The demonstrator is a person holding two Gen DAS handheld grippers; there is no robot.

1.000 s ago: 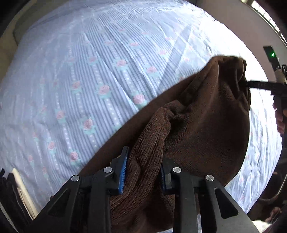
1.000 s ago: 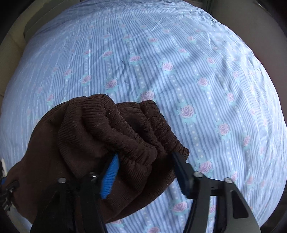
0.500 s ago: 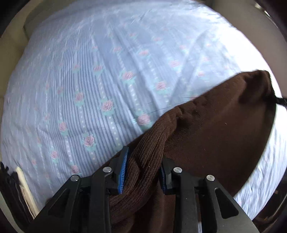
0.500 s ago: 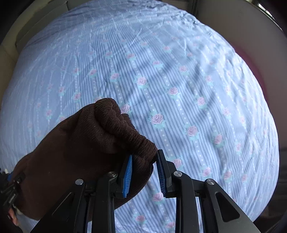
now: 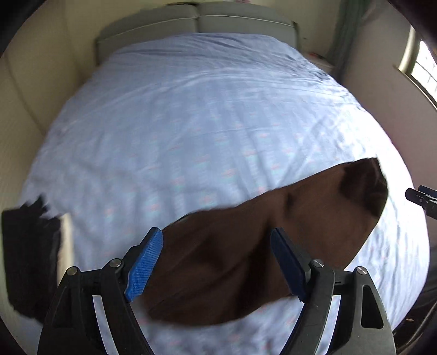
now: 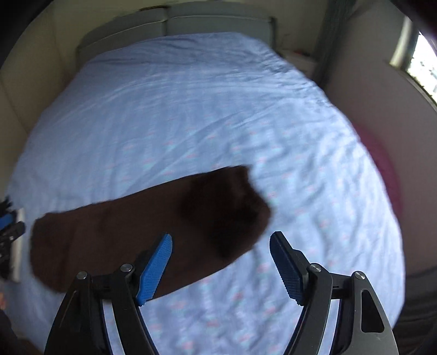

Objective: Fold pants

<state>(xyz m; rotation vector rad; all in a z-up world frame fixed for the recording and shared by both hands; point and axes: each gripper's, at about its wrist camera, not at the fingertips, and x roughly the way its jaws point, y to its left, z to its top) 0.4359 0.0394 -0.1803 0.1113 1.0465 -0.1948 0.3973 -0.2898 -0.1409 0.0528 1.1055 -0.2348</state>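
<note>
The brown knit pants (image 5: pixel 245 251) lie in a folded bundle on the blue floral bedsheet (image 5: pixel 204 123). They also show in the right wrist view (image 6: pixel 153 221). My left gripper (image 5: pixel 217 259) is open and empty above the bundle's near part. My right gripper (image 6: pixel 221 262) is open and empty, its left finger over the bundle's near edge. Both views are blurred by motion. The right gripper's tip shows at the far right of the left wrist view (image 5: pixel 422 199).
A dark garment (image 5: pixel 27 259) lies at the bed's left edge beside a white object (image 5: pixel 67 245). A grey headboard (image 5: pixel 196 24) stands at the far end. Walls flank the bed, with a window (image 5: pixel 423 68) at the right.
Both grippers have opened and let go of the pants. Both have pulled back and up, so the whole bed shows. The pants now lie flat on the sheet.
</note>
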